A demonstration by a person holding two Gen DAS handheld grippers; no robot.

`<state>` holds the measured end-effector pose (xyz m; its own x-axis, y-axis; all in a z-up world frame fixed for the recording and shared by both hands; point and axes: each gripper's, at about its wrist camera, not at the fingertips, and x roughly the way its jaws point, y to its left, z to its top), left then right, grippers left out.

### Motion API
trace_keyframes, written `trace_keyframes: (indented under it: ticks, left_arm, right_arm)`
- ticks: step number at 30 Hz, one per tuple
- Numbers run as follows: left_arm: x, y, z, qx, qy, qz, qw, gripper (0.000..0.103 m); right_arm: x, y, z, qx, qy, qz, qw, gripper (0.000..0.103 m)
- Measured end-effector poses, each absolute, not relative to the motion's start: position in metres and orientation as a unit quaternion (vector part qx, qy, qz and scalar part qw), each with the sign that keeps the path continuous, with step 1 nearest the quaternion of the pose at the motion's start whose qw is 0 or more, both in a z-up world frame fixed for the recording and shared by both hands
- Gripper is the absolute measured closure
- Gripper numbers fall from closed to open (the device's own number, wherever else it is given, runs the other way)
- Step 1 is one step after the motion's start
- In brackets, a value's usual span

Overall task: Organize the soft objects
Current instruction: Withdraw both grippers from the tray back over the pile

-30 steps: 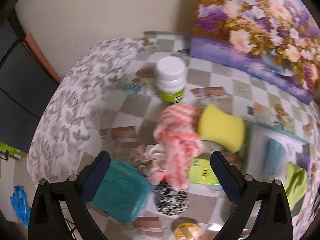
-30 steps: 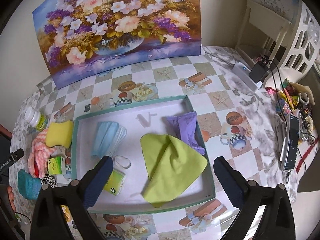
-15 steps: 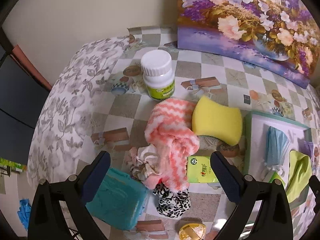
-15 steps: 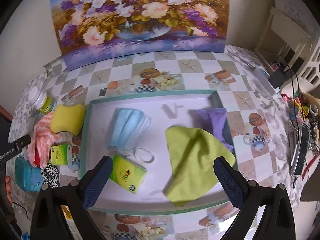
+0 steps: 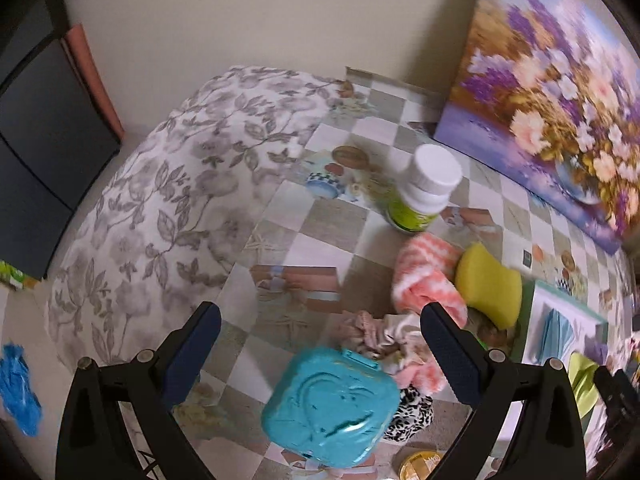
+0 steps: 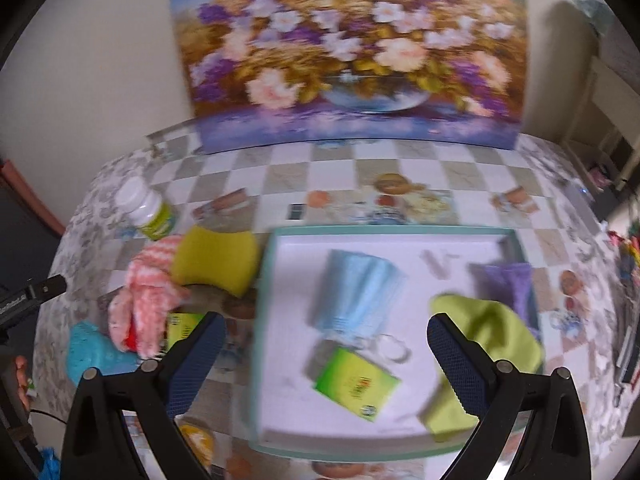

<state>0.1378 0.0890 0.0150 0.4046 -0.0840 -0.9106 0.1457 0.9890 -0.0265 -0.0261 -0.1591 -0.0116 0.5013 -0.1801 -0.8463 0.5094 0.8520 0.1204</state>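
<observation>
My left gripper (image 5: 320,312) is open above the table's left end, with a teal hard case (image 5: 332,404) just below its fingers. Beside the case lie a pink-and-white striped cloth (image 5: 428,276), a yellow sponge (image 5: 488,284), a pale scrunchie (image 5: 376,332) and a leopard-print scrunchie (image 5: 412,416). My right gripper (image 6: 326,320) is open and holds nothing over the left half of the teal-rimmed tray (image 6: 384,232). In the tray are a blue face mask (image 6: 356,292), a green tissue pack (image 6: 356,384), a lime cloth (image 6: 488,344) and a purple cloth (image 6: 508,284).
A white-capped bottle (image 5: 424,192) stands behind the pile, and a flower painting (image 6: 352,60) leans on the wall. A second green pack (image 6: 182,324) and a yellow tin (image 5: 420,464) lie left of the tray. Cables and small items crowd the far right edge.
The left gripper has swung left and dropped nearer the teal case. The right gripper has moved left and lower over the tray's left half. Both stay open.
</observation>
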Motion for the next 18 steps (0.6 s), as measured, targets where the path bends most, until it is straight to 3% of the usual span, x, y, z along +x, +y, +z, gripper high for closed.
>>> trace_keyframes:
  ticks: [9, 18]
  left_arm:
    - [0.154, 0.098, 0.009, -0.005, 0.528, -0.075, 0.846, 0.0]
    - [0.169, 0.086, -0.01, 0.034, 0.553, -0.066, 0.83, 0.0]
  right_arm:
    - [0.016, -0.126, -0.026, 0.175, 0.468, -0.163, 0.851, 0.001]
    - [0.054, -0.107, -0.037, 0.163, 0.481, -0.138, 0.85, 0.001]
